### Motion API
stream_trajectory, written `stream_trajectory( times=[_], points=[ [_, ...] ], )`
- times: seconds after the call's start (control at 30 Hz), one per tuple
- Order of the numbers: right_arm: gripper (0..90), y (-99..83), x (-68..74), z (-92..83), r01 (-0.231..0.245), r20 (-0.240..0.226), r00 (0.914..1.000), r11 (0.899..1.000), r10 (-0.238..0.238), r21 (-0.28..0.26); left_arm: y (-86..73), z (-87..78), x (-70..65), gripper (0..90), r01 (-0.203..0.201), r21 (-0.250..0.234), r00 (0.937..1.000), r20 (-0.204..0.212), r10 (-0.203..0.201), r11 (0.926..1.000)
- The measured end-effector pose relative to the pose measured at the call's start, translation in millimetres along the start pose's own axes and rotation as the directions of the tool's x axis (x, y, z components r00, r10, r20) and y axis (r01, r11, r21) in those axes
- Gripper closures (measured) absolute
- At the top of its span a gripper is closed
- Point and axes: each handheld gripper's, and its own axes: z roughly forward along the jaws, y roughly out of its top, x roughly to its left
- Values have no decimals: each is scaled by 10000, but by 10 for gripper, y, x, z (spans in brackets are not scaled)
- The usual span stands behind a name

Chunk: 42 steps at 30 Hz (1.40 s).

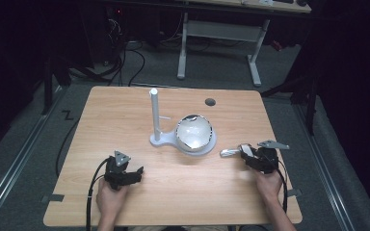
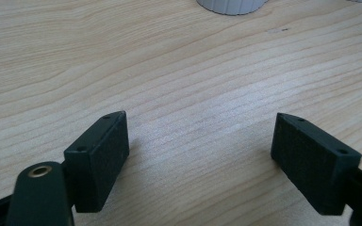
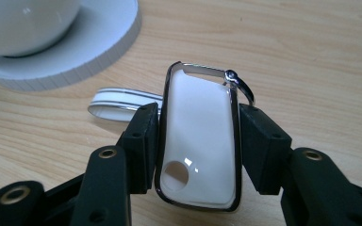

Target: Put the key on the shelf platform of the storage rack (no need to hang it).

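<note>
Light falls from above onto my wooden table (image 1: 125, 115), leaving the room around it nearly black. Glare flares off the glossy bowl (image 1: 194, 131) and the white key fob (image 3: 199, 141). My left gripper's (image 2: 200, 155) near parts blur; its jaws throw soft shadows.

White key fob (image 3: 199, 141) in right gripper (image 3: 199, 146)

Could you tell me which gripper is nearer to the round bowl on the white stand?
Right. The right gripper, clamping a white key fob, sits just right of the bowl; the left gripper rests farther away.
</note>
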Motion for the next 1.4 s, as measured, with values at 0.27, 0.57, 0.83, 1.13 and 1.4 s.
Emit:
stream_trajectory(
  times=[0.27, 0.57, 0.83, 1.13, 1.4],
  points=[
    [520, 54, -6, -132, 77, -228, 9997, 9995, -84, -309, 0, 7, 0, 202, -64, -26, 10000, -3, 64, 10000],
    [519, 144, -24, -322, 384, -274, 9988, 9974, -401, -606, 2, 9, 4, 202, -115, -44, 9999, -9, 115, 9999],
    [519, 233, 14, -504, 802, -285, 9962, 9936, -827, -797, 5, 9, 11, 202, -236, -25, 9997, 51, 236, 9997],
    [518, 342, 83, -687, 1058, -302, 9935, 9875, -1100, -1172, 4, 6, 8, 202, -146, -29, 9999, 23, 146, 9999],
    [518, 431, 153, -802, 1420, -336, 9886, 9824, -1471, -1215, 3, 5, 5, 202, -80, -34, 10000, 8, 80, 10000]
  ],
)
